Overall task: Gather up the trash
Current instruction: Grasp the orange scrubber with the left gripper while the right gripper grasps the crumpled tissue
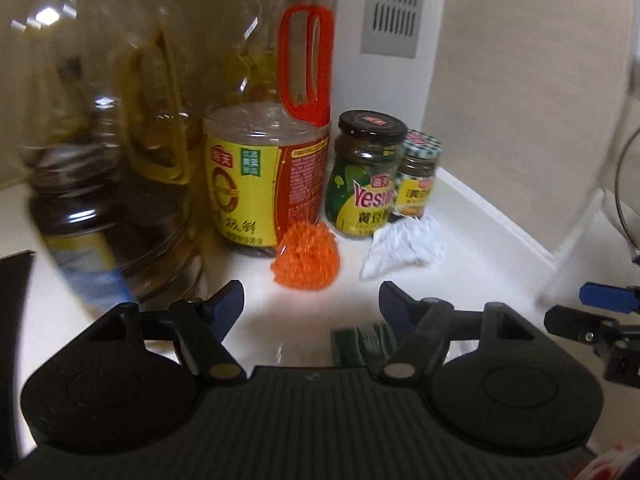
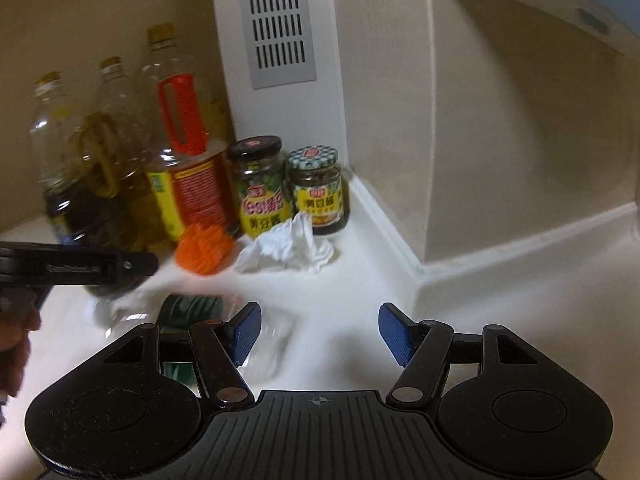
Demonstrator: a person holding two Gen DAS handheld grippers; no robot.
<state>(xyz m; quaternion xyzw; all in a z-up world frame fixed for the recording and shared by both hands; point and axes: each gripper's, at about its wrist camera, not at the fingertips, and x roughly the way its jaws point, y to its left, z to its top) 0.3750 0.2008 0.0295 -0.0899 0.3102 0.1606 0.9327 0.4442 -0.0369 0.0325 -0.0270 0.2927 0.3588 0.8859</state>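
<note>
A crumpled white tissue [image 1: 404,252] lies on the white counter in front of two sauce jars, also seen in the right wrist view as the tissue [image 2: 288,248]. An orange mesh scrubber [image 1: 306,258] sits just left of it. A clear plastic bottle with a green label [image 2: 192,310] lies on its side nearer to me; its green label [image 1: 362,344] shows by my left gripper's right finger. My left gripper [image 1: 312,304] is open, short of the scrubber, nothing between its pads. My right gripper [image 2: 320,332] is open over bare counter, with the tissue farther ahead.
Large oil bottles [image 1: 112,168], a soy sauce jug with an orange handle [image 1: 260,176] and two jars [image 1: 366,176] crowd the corner. A grey vent [image 2: 276,20] sits in the white wall column. A raised backsplash rim [image 2: 384,220] runs along the right. A hand [image 2: 14,340] shows at left.
</note>
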